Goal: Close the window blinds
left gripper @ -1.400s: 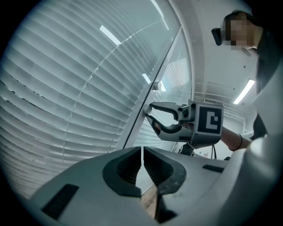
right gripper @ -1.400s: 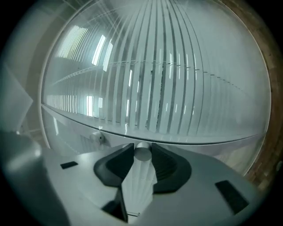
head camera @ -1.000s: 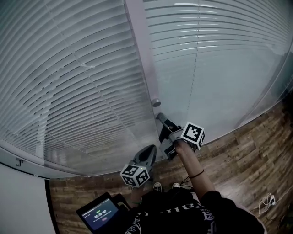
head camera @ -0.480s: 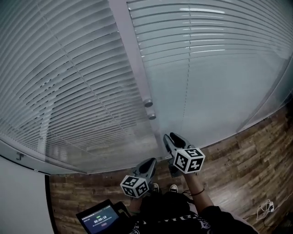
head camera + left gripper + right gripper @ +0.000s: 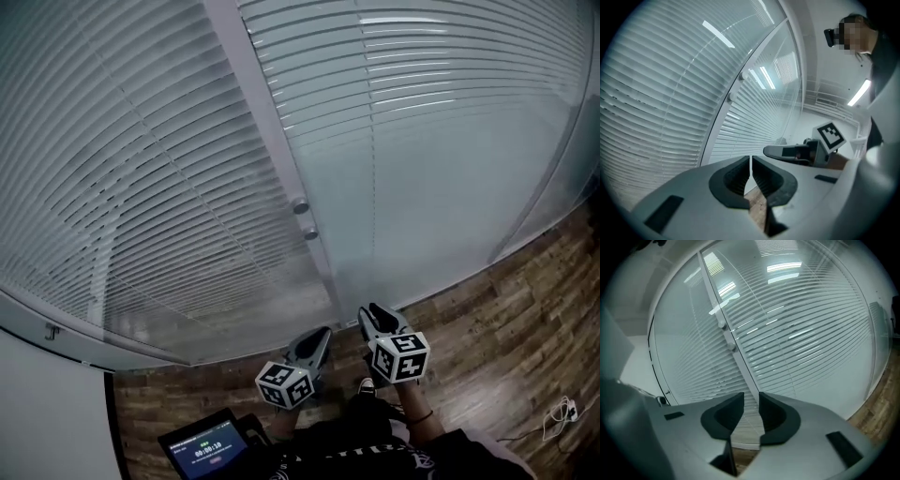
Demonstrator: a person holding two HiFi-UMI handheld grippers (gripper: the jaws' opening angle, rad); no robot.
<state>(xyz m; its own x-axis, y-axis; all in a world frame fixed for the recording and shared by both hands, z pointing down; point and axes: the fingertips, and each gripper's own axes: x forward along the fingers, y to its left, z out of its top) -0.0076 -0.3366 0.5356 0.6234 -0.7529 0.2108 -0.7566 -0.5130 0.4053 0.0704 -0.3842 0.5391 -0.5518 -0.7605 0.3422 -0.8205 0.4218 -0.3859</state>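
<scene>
Window blinds [image 5: 141, 187] hang behind glass on both sides of the frame post [image 5: 258, 112]. Two round knobs [image 5: 301, 207] sit on that post. Left gripper [image 5: 321, 337] and right gripper [image 5: 373, 317] hover well below the knobs, touching nothing. Left fingers pressed together, right fingers narrowly apart, both empty. Probably between reaches. Next: raise a gripper, pinch a knob, twist. No containers in view.

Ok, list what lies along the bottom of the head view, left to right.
screen device → left hand-held gripper → right hand-held gripper → loose cable
</scene>
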